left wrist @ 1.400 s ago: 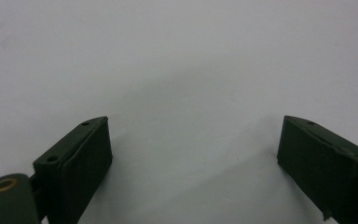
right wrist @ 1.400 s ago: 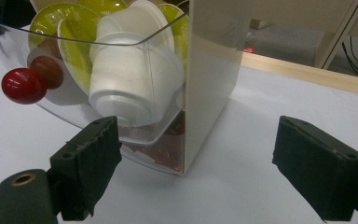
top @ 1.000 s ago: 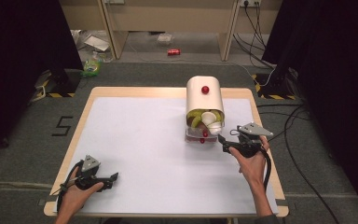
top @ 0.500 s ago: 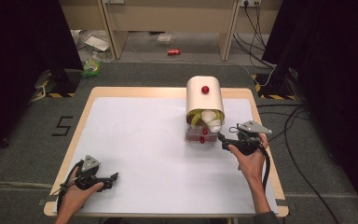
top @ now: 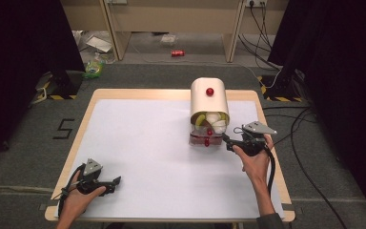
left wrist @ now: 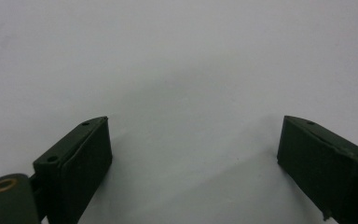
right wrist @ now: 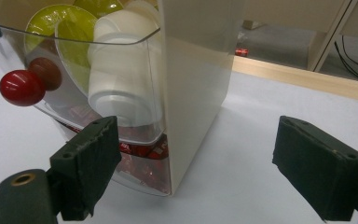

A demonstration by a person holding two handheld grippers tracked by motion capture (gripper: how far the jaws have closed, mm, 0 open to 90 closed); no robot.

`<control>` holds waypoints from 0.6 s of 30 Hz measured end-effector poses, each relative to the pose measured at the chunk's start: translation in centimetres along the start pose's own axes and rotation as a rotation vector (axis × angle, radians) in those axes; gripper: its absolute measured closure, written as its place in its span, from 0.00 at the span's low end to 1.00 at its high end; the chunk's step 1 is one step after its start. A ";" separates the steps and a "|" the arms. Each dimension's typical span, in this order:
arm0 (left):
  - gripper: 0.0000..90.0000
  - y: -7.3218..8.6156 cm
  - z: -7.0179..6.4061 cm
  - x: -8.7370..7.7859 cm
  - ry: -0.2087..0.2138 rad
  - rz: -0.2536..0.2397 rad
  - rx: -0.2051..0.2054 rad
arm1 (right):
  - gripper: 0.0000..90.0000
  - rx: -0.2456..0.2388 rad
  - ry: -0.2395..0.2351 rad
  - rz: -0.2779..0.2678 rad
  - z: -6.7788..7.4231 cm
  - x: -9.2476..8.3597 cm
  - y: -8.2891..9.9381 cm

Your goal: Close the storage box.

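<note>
1. A person brings the right gripper [top: 228, 139] up to the front corner of a cream capsule dispenser [top: 208, 100] standing toward the far right of the white worktop [top: 143, 143]; its jaws stand wide apart and hold nothing.
2. Seen from the right gripper view, a clear drawer [right wrist: 74, 105] with a red knob [right wrist: 21, 87] holds white and green capsules [right wrist: 121, 88], with red ones packed below.
3. The left gripper [top: 116, 181] rests near the worktop's front left corner, jaws also spread wide and empty.
4. The risk, as I judge it: a jaw nudging the dispenser's side wall could shove or tip the light casing, since no gripper steadies it, and a pull on the drawer could spill capsules.
</note>
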State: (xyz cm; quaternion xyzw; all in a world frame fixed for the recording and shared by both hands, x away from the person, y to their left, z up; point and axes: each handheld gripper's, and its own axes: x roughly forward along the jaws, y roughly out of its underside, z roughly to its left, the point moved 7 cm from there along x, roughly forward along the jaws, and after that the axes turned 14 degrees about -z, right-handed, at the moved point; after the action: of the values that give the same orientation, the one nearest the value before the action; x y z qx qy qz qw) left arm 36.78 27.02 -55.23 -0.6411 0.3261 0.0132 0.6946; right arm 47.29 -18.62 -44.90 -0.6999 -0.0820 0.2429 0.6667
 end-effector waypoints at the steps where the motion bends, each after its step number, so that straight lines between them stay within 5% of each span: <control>1: 0.10 0.0 0.0 0.0 0.000 0.000 0.000 | 0.17 0.004 0.000 -0.001 0.0 0.1 0.0; 18: 0.10 0.0 0.0 0.0 0.000 0.001 0.002 | 0.16 0.007 0.007 0.005 -0.3 0.6 -0.2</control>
State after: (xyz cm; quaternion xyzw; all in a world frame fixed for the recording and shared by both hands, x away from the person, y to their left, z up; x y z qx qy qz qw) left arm 36.79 27.04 -55.23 -0.6404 0.3263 0.0131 0.6951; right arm 48.00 -18.59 -44.87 -0.6987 -0.0770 0.2422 0.6688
